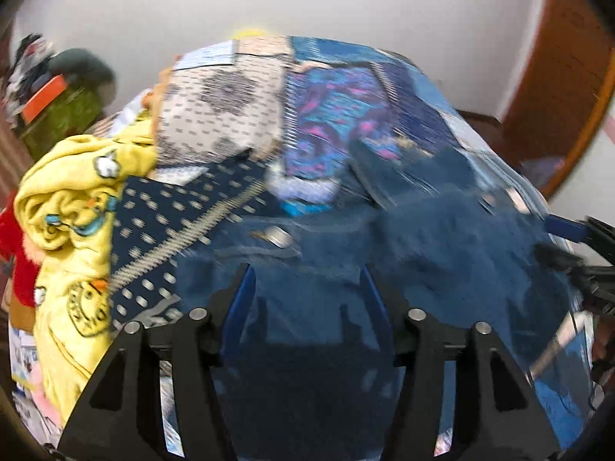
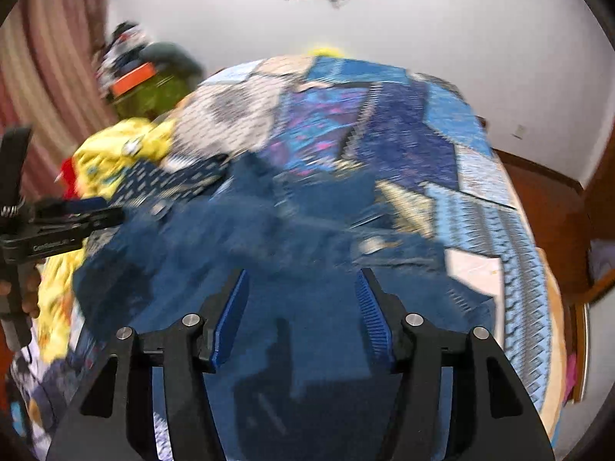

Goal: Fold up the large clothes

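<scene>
A pair of dark blue jeans (image 1: 403, 238) lies crumpled on the patchwork bedspread (image 1: 334, 107), its metal waist button (image 1: 280, 236) showing. The jeans also fill the near part of the right wrist view (image 2: 269, 246). My left gripper (image 1: 307, 288) is open, its blue-padded fingers spread over the denim with nothing between them. My right gripper (image 2: 301, 292) is open too, fingers spread above the denim. The right gripper shows at the right edge of the left wrist view (image 1: 576, 238); the left one shows at the left edge of the right wrist view (image 2: 57, 223).
A yellow cartoon-print garment (image 1: 77, 207) and a dark dotted cloth (image 1: 173, 215) are heaped left of the jeans. A red item (image 1: 15, 253) lies beyond. A green bag with an orange box (image 1: 57, 103) stands by the wall. Wooden furniture (image 1: 557, 77) is on the right.
</scene>
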